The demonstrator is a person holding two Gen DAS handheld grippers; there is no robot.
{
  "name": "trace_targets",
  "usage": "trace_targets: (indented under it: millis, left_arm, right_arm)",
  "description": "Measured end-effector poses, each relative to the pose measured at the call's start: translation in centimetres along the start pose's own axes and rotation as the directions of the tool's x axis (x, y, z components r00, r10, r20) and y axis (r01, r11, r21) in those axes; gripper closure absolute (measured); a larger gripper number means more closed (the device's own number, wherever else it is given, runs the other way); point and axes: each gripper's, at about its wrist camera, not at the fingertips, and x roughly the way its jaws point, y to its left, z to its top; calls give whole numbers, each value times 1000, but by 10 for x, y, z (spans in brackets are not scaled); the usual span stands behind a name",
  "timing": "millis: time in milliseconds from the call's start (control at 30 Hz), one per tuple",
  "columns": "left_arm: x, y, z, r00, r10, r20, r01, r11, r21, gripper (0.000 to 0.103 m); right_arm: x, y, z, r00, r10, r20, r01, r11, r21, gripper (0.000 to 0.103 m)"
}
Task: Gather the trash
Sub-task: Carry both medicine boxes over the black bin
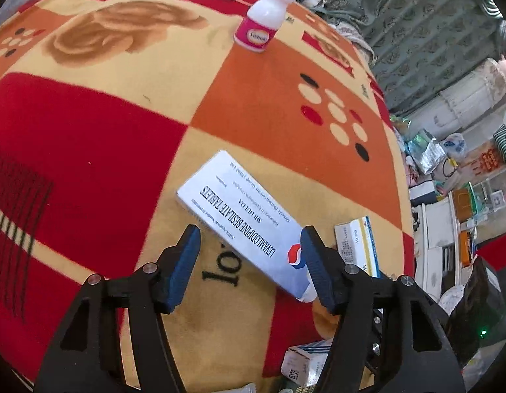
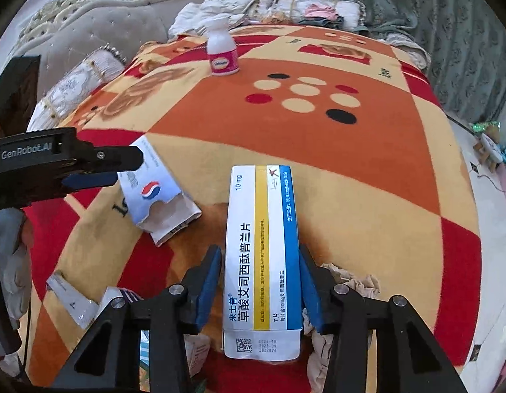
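Right gripper [image 2: 259, 283] fingers flank the striped medicine box [image 2: 262, 255] on the blanket [image 2: 367, 170] — contact not confirmed. Left gripper [image 1: 251, 262] fingers apart around the white tablet box [image 1: 243, 219]; only one pad touches — the carton may pivot away on closing.

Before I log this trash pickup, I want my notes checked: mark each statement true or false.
1. The pink-labelled bottle stands upright on the blanket. True.
2. The yellow-and-blue striped box lies between the fingers of the right tongs. True.
3. The white box with the red-and-blue logo is sealed at both ends. False: the end seen from the right wrist is torn open.
4. The bottle sits between the fingers of the left tongs. False: the white box lies there, and the bottle stands far up the blanket.
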Motion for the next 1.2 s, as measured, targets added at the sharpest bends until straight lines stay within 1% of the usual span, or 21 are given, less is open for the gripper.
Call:
trace_targets:
  millis: [200,367,467,533,600,633,667,700,767,833,900,1000,1133,1200]
  left_arm:
    - [13,-12,12,1000,18,16,-18,1000,-3,41]
    - [26,-29,20,998,49,33,-50,998,26,41]
    - [32,-38,21,995,88,42,-91,993,73,41]
    - [33,-44,17,992,119,43,-124,983,138,41]
    - [33,-46,11,990,136,47,-142,972,187,45]
    - [31,-45,8,990,132,48,-139,969,203,45]
    - [30,-44,7,991,123,45,-130,970,208,48]
    - [27,-42,6,992,117,44,-123,970,208,50]
    - [18,-37,4,993,104,47,-111,973,200,53]
    - [3,-36,3,995,83,57,-93,974,206,53]
    - [-13,-38,2,994,77,72,-91,970,224,53]
    - [-46,-40,-1,995,47,91,-68,967,245,54]
    - [-76,-46,-15,996,7,85,-30,963,269,54]
    - [-90,-52,-29,997,-13,80,-11,957,291,54]
  right_arm:
    - [0,-3,-1,1000,-3,-6,3,1000,13,56]
    - [-2,-13,-2,1000,4,-3,-4,999,46,55]
    - [0,-16,-1,1000,12,3,-12,998,57,55]
    - [1,-15,0,1000,8,8,-9,999,46,54]
    - [2,-13,0,1000,6,17,-7,999,40,55]
    - [2,-13,0,1000,3,21,-4,999,39,56]
    - [2,-13,0,1000,0,24,-1,999,39,62]
    - [0,-14,0,1000,5,30,-6,999,47,62]
    - [-7,-15,0,998,28,48,-31,998,61,62]
    - [-18,-13,1,996,49,71,-54,997,63,62]
    - [-31,-10,3,993,75,89,-81,994,68,62]
    - [-56,-5,1,987,106,123,-117,990,82,62]
    - [-90,3,-8,979,118,165,-135,986,94,62]
    - [-107,9,-17,978,109,178,-126,988,85,62]
